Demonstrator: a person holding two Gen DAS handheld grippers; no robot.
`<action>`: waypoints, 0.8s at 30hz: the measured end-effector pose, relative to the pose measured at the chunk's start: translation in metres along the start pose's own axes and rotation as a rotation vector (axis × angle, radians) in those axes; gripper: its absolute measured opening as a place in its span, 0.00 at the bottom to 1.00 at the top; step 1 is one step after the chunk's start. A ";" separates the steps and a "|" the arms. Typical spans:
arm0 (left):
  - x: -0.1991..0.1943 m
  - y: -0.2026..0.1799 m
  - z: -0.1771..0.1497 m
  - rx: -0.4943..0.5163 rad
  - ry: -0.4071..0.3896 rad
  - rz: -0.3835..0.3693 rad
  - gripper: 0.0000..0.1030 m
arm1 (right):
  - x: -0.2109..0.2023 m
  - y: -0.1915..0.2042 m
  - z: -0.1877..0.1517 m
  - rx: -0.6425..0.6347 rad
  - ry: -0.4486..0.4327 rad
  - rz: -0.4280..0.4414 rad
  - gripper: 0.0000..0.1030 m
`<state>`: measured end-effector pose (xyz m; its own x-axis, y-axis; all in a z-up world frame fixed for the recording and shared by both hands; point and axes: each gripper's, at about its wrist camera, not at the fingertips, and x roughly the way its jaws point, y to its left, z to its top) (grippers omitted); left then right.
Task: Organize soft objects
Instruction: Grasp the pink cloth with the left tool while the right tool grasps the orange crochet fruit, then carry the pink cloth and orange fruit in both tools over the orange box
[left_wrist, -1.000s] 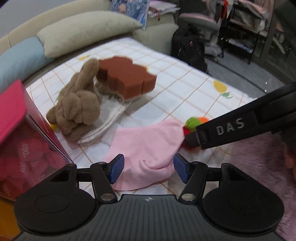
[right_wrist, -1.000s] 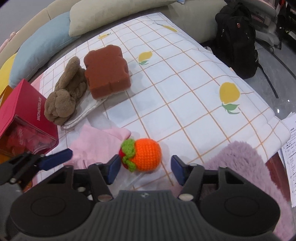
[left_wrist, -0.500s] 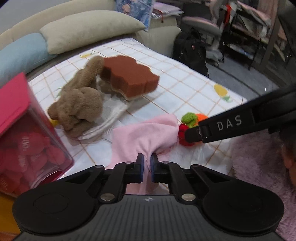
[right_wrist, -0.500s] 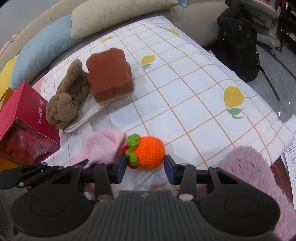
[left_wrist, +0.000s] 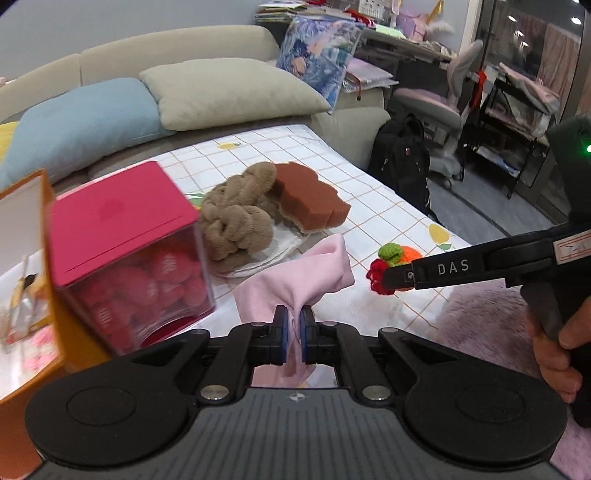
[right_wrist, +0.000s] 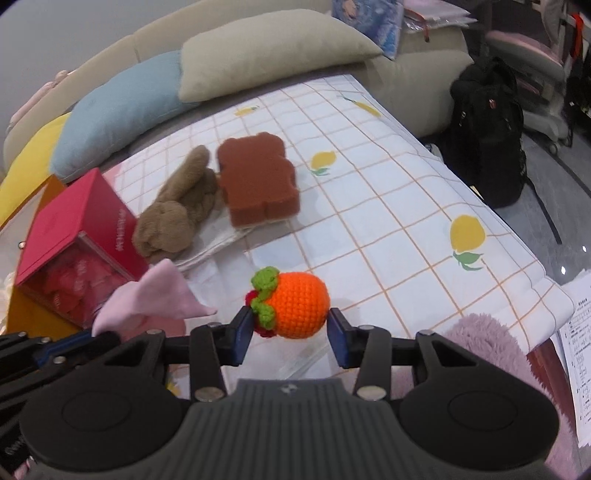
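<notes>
1. Left gripper (left_wrist: 291, 328) is clamped tight on a bunched fold of the pink cloth (left_wrist: 299, 273), and the cloth tents up off the bed sheet (left_wrist: 369, 192), pinched at one point so the rest hangs free.
2. Right gripper (right_wrist: 290, 332) squeezes the orange crochet fruit (right_wrist: 295, 304) side to side, pads on its widest part, green leaves at 10 o'clock.
3. At 11 o'clock of the fruit, the brown plush toy (right_wrist: 173, 214) and brown sponge (right_wrist: 256, 184) wait together on a white cloth (right_wrist: 214, 240).
4. The red box (left_wrist: 118, 236) sits at 9 o'clock of the pink cloth, probably the drop-off.
</notes>
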<state>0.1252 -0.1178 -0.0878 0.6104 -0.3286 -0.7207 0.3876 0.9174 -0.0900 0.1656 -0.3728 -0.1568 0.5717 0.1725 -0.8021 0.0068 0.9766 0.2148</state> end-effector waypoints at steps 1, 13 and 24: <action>-0.005 0.002 -0.001 -0.012 -0.002 0.000 0.06 | -0.001 0.002 -0.002 -0.002 0.010 0.010 0.42; -0.056 0.021 -0.006 -0.084 -0.088 0.012 0.06 | -0.024 0.058 -0.026 -0.194 0.003 0.084 0.42; -0.112 0.065 -0.008 -0.178 -0.229 0.154 0.06 | -0.058 0.138 -0.018 -0.333 -0.072 0.285 0.42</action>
<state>0.0763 -0.0191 -0.0187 0.7997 -0.2059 -0.5640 0.1637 0.9785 -0.1251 0.1183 -0.2460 -0.0910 0.5680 0.4434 -0.6934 -0.4175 0.8813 0.2215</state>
